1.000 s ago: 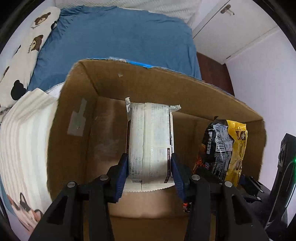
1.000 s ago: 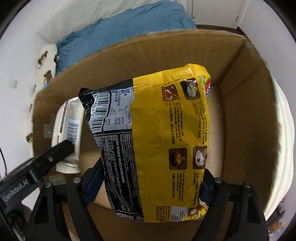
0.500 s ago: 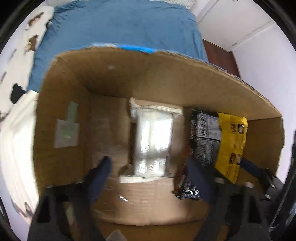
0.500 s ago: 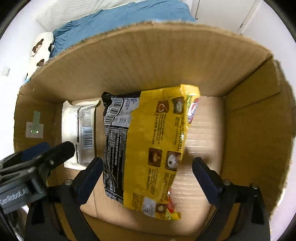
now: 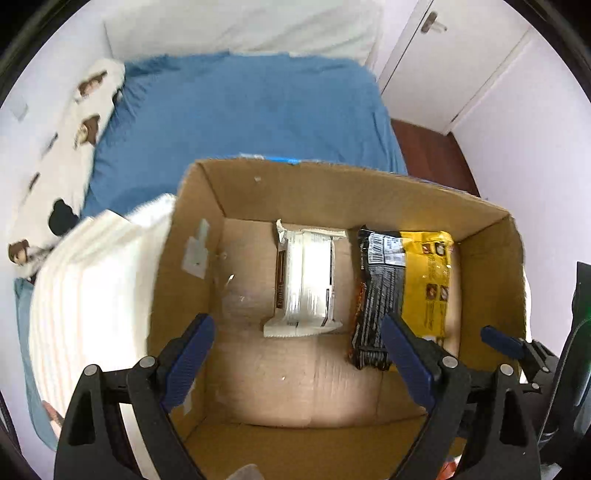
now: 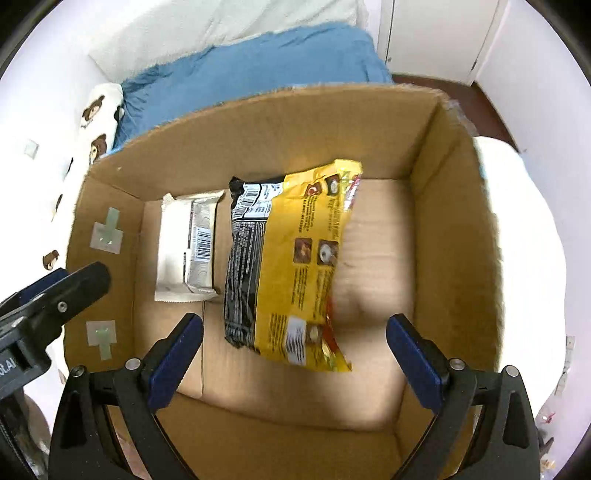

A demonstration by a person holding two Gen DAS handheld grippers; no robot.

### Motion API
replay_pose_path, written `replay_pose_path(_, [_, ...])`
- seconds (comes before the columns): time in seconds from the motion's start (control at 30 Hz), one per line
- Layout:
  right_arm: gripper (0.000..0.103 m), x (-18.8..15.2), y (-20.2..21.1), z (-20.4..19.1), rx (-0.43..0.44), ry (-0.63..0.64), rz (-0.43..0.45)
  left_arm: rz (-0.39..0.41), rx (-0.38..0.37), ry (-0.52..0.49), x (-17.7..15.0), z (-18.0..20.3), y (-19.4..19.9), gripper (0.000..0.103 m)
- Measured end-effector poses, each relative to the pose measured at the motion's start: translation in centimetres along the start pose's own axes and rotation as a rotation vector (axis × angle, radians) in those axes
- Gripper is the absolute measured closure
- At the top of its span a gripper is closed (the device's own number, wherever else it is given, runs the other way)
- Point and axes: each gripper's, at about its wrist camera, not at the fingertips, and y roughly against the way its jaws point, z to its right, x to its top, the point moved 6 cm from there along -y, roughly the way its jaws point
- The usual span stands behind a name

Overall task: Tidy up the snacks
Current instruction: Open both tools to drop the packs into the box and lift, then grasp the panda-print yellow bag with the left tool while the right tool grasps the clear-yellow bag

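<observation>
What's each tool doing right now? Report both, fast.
Left tool: open, empty, above the white pack.
Right tool: open, empty, above the yellow pack.

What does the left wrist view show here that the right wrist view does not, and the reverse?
Only the left wrist view shows the door handle and the white packet's brown side. Only the right wrist view shows a second tape patch low on the box wall and the white packet's barcode. Both share the cardboard box, the yellow-and-black noodle packet beside the white packet, the blue bedding, and open, empty jaws on the left gripper and right gripper.
</observation>
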Motion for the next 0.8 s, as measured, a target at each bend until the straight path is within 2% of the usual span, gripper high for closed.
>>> replay_pose_path(0.23, [0.002,-1.6,4.7,-0.4,-0.011,0.013,0.108,0.086,0.017,-0.005,-3.0,-0.3,4.9,0.011])
replay_pose_path(0.4, [0.002,-4.2,7.4,-1.6,-0.007,0.025,0.170,0.130,0.013,0.014,-5.8,-0.8,7.9,0.011])
replay_pose_path(0.53, [0.002,-7.1,10.2,-2.1,0.029,0.024,0.198,0.166,0.014,0.024,-8.3,-1.2,10.2,0.011])
replay_pose_path(0.7, [0.002,-12.2,11.3,-2.4,0.085,0.024,0.170,0.177,0.023,0.034,-13.4,-2.5,12.2,0.011])
replay_pose_path(0.8, [0.002,-16.0,10.1,-2.1,0.110,0.019,0.112,0.138,0.033,0.047,-17.5,-3.8,11.8,0.011])
